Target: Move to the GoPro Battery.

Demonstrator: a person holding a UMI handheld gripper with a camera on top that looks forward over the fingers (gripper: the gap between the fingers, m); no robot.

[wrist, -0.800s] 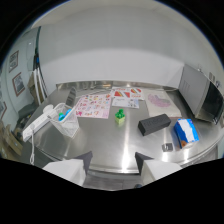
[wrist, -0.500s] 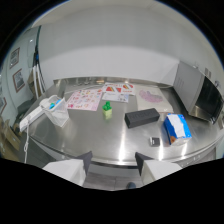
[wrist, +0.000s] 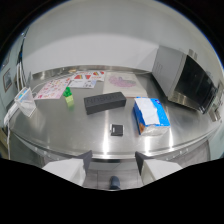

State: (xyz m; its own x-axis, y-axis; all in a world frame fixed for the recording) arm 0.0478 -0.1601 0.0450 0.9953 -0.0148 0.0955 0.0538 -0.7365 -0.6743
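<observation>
At left of the frame a clear container [wrist: 24, 99] stands on the counter [wrist: 75, 135]; its contents are too blurred to tell. Right of it are a green bottle [wrist: 68, 96] and a black box [wrist: 104, 102]. The GoPro Battery [wrist: 117, 130] lies centre frame, ahead of the spread, empty tongs [wrist: 113, 162]. Drifting right could nudge the blue tissue box [wrist: 150, 116], tissue showing on top.

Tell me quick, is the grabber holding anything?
Gripper: open, holding nothing; the small black GoPro battery lies on the steel table beyond its fingers.
</observation>
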